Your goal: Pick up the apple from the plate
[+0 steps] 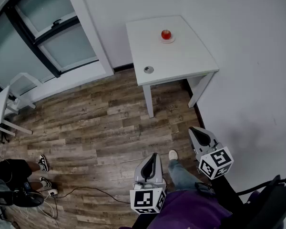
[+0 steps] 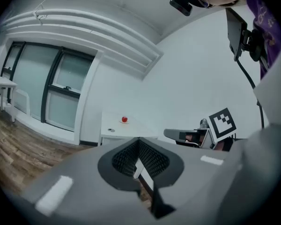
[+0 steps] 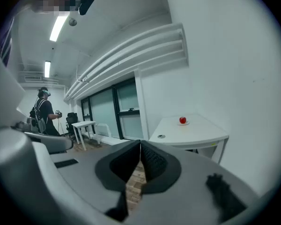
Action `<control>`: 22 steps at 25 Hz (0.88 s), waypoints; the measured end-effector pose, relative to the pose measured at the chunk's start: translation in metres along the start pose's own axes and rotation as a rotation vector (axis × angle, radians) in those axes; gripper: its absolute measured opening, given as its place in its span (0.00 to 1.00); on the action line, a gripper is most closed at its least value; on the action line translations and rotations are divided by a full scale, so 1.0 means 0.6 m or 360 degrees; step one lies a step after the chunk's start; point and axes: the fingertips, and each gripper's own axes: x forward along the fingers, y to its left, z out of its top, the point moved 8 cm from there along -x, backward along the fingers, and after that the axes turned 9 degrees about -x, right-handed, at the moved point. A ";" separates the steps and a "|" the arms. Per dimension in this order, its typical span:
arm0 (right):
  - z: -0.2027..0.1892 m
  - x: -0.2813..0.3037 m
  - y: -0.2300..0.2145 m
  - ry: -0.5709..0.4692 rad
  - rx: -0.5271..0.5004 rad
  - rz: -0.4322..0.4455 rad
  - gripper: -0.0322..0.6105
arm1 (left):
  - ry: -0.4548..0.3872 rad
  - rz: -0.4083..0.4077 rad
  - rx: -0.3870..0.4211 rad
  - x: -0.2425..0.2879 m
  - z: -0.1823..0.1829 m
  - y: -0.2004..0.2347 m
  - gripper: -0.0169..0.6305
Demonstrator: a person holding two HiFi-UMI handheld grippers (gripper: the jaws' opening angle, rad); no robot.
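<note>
Resting far off: round red apple [image 1: 166,34] on white plate [image 1: 171,40].
Left gripper [image 1: 154,155], right gripper [image 1: 192,129] near, jaws together, empty.

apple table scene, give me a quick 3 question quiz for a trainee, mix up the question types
1. True or false: the apple lies on the wooden floor.
2. Multiple choice: what else lies on the white table, near its front left corner? A) a small round disc B) a mug C) a book
3. Short answer: are the jaws of the right gripper apart or together?

Key: 1 false, it sits on a plate on the table; 2 A; 3 together, with nothing between them.
</note>
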 end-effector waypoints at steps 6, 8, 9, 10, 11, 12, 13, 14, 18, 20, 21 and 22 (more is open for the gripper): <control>0.038 0.082 -0.084 -0.0030 -0.0007 0.0041 0.07 | -0.0022 0.0055 -0.0004 0.105 0.048 0.014 0.03; 0.046 0.102 -0.108 -0.0030 -0.0015 0.0062 0.07 | -0.0029 0.0058 0.0004 0.136 0.060 0.011 0.03; 0.047 0.111 -0.120 -0.0029 -0.0016 0.0072 0.07 | -0.0031 0.0059 0.0005 0.152 0.063 0.008 0.03; 0.048 0.120 -0.133 -0.0028 -0.0016 0.0078 0.07 | -0.0032 0.0058 0.0006 0.167 0.066 0.006 0.03; 0.049 0.129 -0.145 -0.0026 -0.0013 0.0083 0.07 | -0.0032 0.0058 0.0004 0.182 0.070 0.004 0.03; 0.051 0.137 -0.158 -0.0022 -0.0011 0.0086 0.07 | -0.0030 0.0058 0.0001 0.196 0.073 0.002 0.03; 0.052 0.144 -0.169 -0.0018 -0.0007 0.0089 0.07 | -0.0028 0.0059 -0.0003 0.209 0.076 0.000 0.03; 0.053 0.150 -0.180 -0.0016 -0.0004 0.0094 0.07 | -0.0028 0.0059 -0.0004 0.221 0.078 -0.003 0.03; 0.060 0.176 -0.220 -0.0017 -0.0013 0.0126 0.07 | -0.0043 0.0067 0.0008 0.272 0.091 -0.012 0.03; 0.061 0.187 -0.242 -0.0013 -0.0022 0.0133 0.07 | -0.0058 0.0073 0.0009 0.296 0.096 -0.017 0.03; 0.061 0.191 -0.253 -0.0011 -0.0024 0.0133 0.07 | -0.0063 0.0073 0.0007 0.306 0.098 -0.020 0.03; 0.064 0.196 -0.263 -0.0011 -0.0026 0.0132 0.07 | -0.0065 0.0071 0.0004 0.316 0.101 -0.023 0.03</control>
